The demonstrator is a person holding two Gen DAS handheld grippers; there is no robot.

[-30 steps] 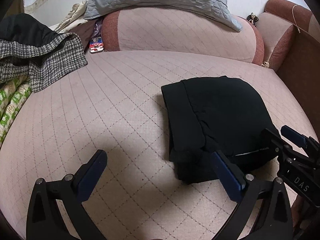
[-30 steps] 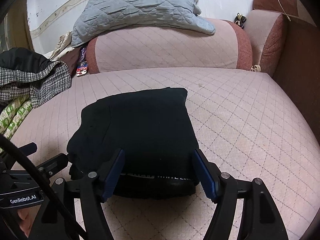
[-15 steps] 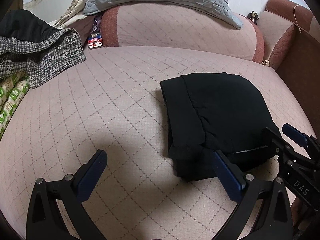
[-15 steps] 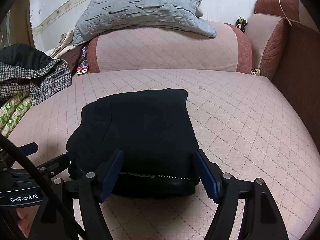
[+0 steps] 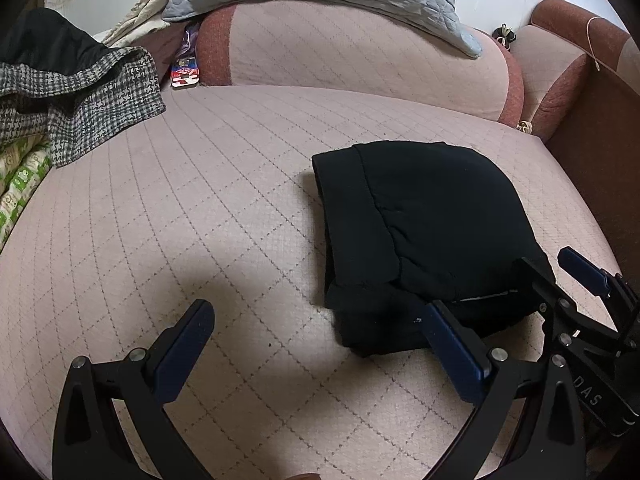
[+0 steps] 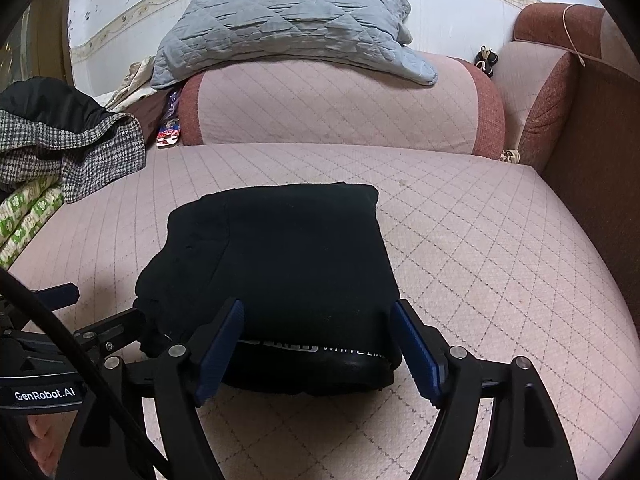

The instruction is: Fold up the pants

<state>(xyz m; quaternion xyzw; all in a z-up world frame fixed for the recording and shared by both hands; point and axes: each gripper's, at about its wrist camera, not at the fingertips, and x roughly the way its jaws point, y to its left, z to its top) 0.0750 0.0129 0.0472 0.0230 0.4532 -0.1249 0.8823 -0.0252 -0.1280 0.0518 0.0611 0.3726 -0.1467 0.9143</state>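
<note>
The black pants (image 5: pixel 424 224) lie folded into a compact bundle on the pink quilted sofa seat (image 5: pixel 200 220). They fill the centre of the right wrist view (image 6: pixel 280 272), with a white-lettered waistband at the near edge. My left gripper (image 5: pixel 316 344) is open and empty, just left of the bundle's near corner. My right gripper (image 6: pixel 318 344) is open, its blue pads either side of the bundle's near edge, holding nothing. It also shows at the lower right of the left wrist view (image 5: pixel 560 280).
A houndstooth coat (image 5: pixel 80 108) and a green-patterned cloth (image 5: pixel 20 188) lie at the left. A grey quilt (image 6: pixel 288 24) drapes over the backrest (image 6: pixel 332 108). A small printed packet (image 6: pixel 168 136) sits at the seat's back. The brown armrest (image 6: pixel 592 184) bounds the right side.
Both grippers have drawn back and risen slightly from the bundle, staying open. The pants have not moved.
</note>
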